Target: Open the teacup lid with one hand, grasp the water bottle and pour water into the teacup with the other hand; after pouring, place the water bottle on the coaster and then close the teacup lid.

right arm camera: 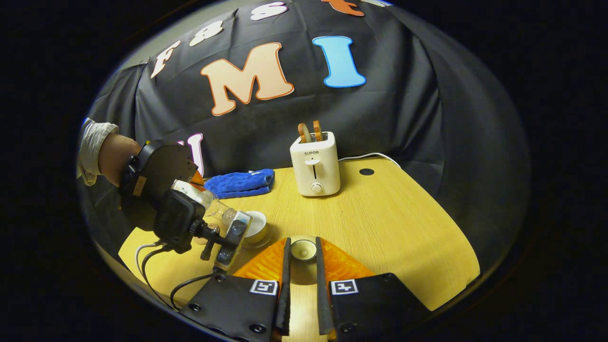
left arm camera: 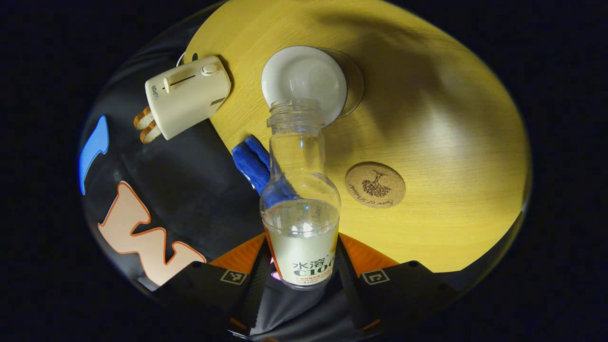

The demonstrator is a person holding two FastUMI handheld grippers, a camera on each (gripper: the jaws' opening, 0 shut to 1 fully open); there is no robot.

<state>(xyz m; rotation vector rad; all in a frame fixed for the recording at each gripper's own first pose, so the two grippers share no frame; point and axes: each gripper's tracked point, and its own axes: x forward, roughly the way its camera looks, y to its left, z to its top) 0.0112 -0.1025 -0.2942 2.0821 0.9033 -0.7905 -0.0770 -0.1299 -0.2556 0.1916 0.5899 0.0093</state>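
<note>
My left gripper [left arm camera: 302,249] is shut on the lower body of a clear uncapped water bottle [left arm camera: 299,190], which holds some water. The bottle tilts with its mouth over the near rim of the white teacup [left arm camera: 304,76]; no stream shows. A round cork coaster [left arm camera: 375,185] lies bare on the table to the right of the bottle. In the right gripper view, my right gripper [right arm camera: 302,259] is shut on the small round teacup lid [right arm camera: 303,248], held above the table. To its left the tilted bottle [right arm camera: 211,205] leans toward the open teacup [right arm camera: 258,227].
A cream toaster [right arm camera: 316,164] with two bread slices stands at the back of the yellow wooden table [right arm camera: 389,228], and a folded blue cloth [right arm camera: 242,183] lies to its left. A person's forearm [right arm camera: 111,159] and cables [right arm camera: 152,266] occupy the left edge.
</note>
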